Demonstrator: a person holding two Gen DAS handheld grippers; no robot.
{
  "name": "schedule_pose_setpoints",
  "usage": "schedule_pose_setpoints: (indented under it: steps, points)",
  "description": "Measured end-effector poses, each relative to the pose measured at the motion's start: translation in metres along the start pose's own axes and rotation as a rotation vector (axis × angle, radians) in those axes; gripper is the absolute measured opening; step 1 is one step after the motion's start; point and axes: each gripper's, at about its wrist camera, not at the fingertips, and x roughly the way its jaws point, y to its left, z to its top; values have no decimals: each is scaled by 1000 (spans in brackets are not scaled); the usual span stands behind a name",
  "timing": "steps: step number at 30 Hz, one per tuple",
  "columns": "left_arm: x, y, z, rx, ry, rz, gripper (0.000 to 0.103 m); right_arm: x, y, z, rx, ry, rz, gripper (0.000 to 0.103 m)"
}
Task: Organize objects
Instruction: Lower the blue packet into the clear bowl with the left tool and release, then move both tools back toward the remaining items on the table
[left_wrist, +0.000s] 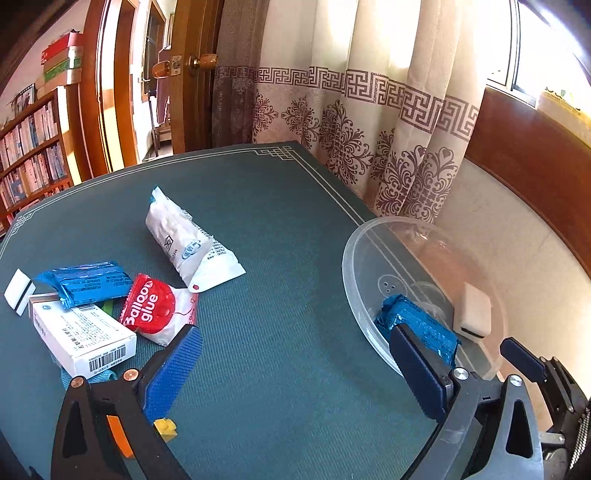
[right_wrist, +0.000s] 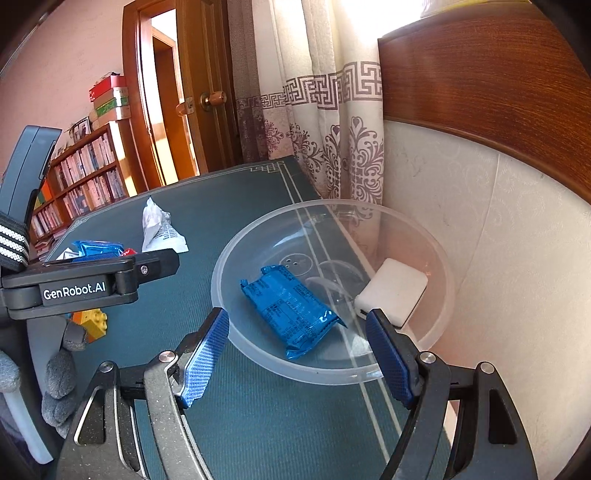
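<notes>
My left gripper (left_wrist: 299, 354) stands wide open over bare green mat, with nothing between its fingers. To its left lie a white pouch (left_wrist: 188, 240), a blue packet (left_wrist: 88, 282), a red balloon-glue packet (left_wrist: 155, 310), a white carton (left_wrist: 81, 339) and a white eraser (left_wrist: 18, 291). A clear plastic bowl (right_wrist: 236, 254) sits at the table's right edge. It holds another blue packet (right_wrist: 291, 310) and a white eraser (right_wrist: 391, 291). My right gripper (right_wrist: 299, 354) is open, its fingers flanking the bowl's near rim without pressing it.
A yellow and orange toy block (right_wrist: 88, 321) lies under the left gripper's body (right_wrist: 92, 284), which a grey-gloved hand (right_wrist: 59, 380) holds. Curtains (left_wrist: 351, 129) and a wall with wood trim (right_wrist: 480, 92) close off the right side. A bookshelf (left_wrist: 33, 147) and door stand beyond the table.
</notes>
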Motion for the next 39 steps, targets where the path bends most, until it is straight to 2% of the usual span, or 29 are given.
schedule_pose_setpoints:
  steps: [12,17,25,31,39]
  points:
    - [-28,48,-14,-101,-5,16,103,-2,40,-13,-11,13,80,78]
    - [-41,75,-21,-175,-25,35,103,-2,61,-19,-35,30,100,78]
    - [-57,118,-38,-249,-58,149,103,6,101,-33,-115,84,182,78]
    - [-57,152,-50,-337,-38,183,103,15,122,-34,-134,136,256,78]
    - [-58,172,-60,-356,-17,213,103,25,142,-32,-163,178,299,78]
